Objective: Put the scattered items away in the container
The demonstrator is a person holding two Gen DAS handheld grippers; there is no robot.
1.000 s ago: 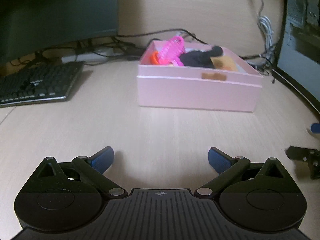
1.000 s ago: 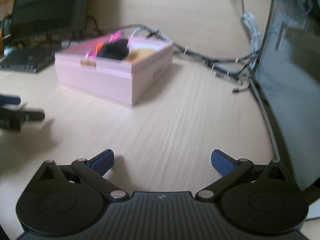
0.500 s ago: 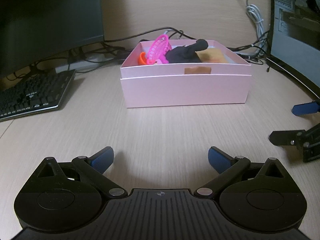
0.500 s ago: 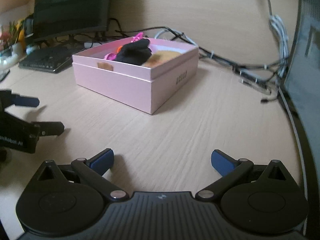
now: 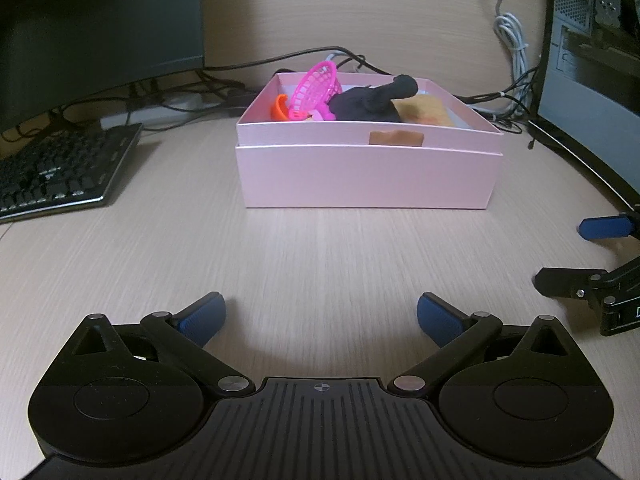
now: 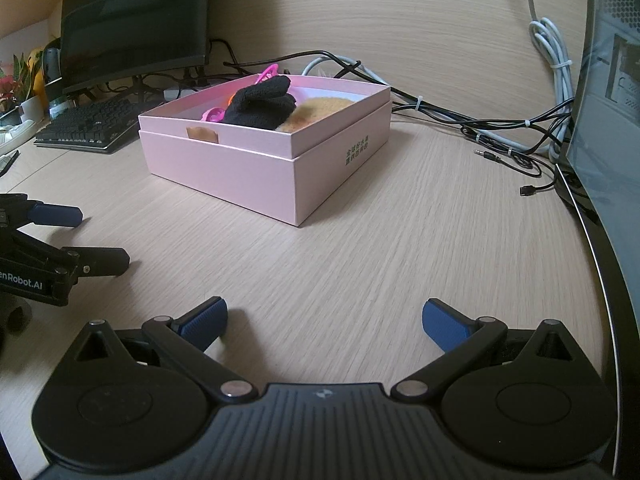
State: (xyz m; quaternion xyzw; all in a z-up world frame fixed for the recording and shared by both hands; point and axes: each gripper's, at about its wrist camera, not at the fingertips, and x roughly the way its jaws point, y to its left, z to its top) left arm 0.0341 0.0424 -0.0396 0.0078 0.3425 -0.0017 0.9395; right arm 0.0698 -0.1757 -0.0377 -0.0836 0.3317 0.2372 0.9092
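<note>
Pink box (image 5: 368, 172) is seen mid-bench (image 5: 320, 256), w/ pink basket (image 5: 316, 88), black sock (image 5: 372, 102) & tan pad (image 5: 424, 110) packed inside. Left claw (image 5: 320, 316) & right claw (image 6: 324, 320) are held released, empty, low nearby; tidying is judged done.

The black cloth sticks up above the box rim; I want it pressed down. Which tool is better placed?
Left, probably. The left tool faces the pink box squarely, black cloth dead ahead; the right tool sees it off to its left. Both open, empty.
</note>
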